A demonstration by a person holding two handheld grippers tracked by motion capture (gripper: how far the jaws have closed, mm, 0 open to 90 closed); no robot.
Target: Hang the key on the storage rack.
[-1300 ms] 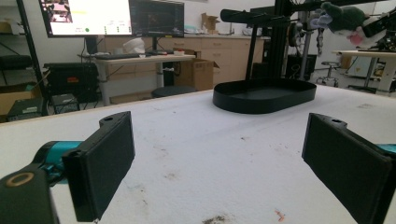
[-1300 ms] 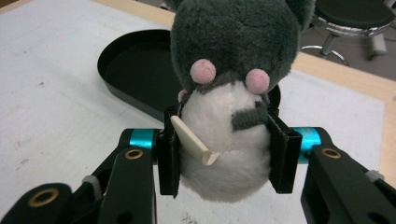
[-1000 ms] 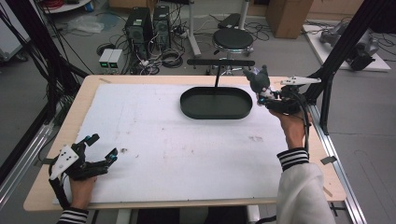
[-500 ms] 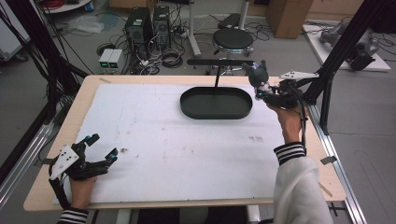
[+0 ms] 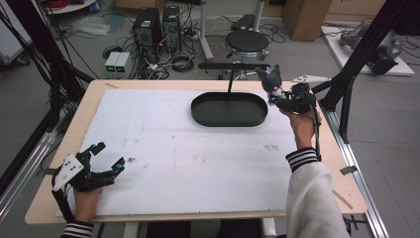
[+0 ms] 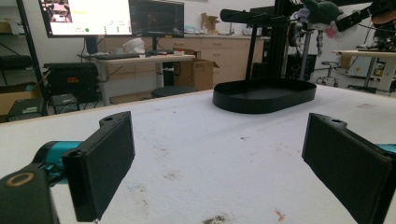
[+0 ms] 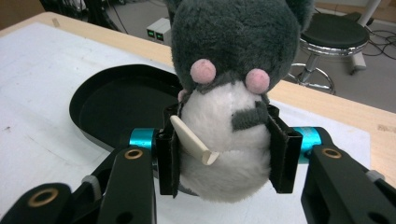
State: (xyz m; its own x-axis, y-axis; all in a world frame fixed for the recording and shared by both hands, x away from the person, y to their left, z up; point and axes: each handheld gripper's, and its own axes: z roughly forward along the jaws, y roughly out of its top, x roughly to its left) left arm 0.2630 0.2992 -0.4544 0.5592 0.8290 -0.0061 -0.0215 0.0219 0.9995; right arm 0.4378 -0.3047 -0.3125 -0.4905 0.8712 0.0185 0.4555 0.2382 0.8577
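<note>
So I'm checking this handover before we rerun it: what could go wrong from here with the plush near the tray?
1. The right gripper pinches only the soft belly of the plush; the big head sits above the grip, so it may tip or slip out.
2. In the high view the plush is beside the tray, past its right end; released now, it would likely miss.
3. The bar on the stand crosses close by and could snag the plush.

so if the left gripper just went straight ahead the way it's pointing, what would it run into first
Probably the black oval tray: it lies ahead between the open jaws of the left gripper, across bare white table cover. Depth is hard to judge.
</note>
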